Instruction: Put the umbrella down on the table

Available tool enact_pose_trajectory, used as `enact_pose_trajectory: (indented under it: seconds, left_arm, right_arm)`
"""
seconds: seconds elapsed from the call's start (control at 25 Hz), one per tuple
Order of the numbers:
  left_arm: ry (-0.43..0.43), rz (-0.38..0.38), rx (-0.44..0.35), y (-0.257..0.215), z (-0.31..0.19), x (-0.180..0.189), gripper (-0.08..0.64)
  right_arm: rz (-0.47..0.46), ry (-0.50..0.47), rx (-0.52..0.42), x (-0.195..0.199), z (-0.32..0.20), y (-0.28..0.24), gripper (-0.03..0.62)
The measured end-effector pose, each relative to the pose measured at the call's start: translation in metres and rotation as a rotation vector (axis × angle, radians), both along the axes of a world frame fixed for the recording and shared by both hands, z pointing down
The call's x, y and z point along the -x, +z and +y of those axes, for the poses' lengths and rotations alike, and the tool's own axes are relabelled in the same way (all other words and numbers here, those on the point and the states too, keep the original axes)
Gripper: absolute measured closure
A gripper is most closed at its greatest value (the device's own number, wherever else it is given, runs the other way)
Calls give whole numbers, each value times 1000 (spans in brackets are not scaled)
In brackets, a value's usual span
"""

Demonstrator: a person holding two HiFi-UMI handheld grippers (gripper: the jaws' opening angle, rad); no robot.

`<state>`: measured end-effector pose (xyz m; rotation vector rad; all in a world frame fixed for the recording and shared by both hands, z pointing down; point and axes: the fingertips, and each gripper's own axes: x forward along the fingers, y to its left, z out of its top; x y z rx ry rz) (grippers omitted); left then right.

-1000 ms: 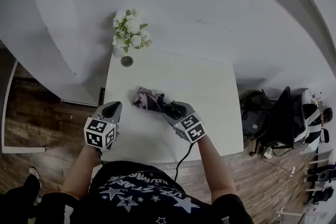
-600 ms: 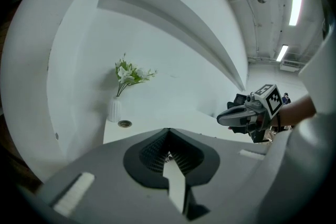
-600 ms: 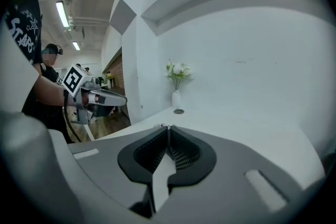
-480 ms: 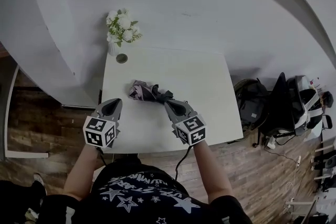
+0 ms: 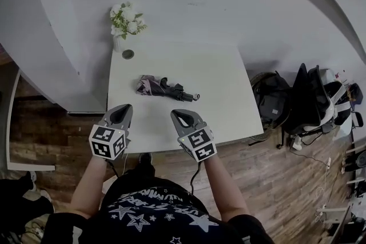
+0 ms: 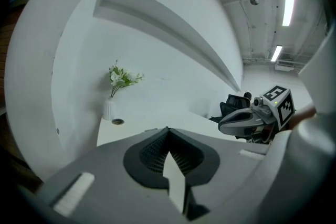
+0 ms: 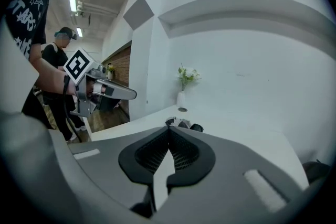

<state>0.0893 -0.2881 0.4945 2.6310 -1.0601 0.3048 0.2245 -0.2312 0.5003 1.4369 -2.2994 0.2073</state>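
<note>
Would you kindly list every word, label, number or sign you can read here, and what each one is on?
No text reads clearly.
On the shirt: white lettering among stars, too blurred and distorted to read.
On the left gripper and right gripper: square black-and-white markers only, no letters.
On the umbrella: no print visible.

Umbrella mostly hidden behind the right gripper; round thing beside the vase too small to tell

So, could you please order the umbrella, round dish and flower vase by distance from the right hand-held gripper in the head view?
1. Umbrella, mid-table, just beyond the right hand-held gripper.
2. Round dish, far left corner.
3. Flower vase, behind the dish.
</note>
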Motion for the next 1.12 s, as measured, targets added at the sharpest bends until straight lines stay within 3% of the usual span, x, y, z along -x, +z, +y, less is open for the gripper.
enact_pose_trajectory:
  seconds: [0.64,1.12]
  left_arm:
    - [16,7,-5,0,105,22,560]
    - [26,6,-11,3,147,37,560]
  right_arm:
    - [-30,83,60,14,111,19,577]
    - [-49,145,40,18,154,16,577]
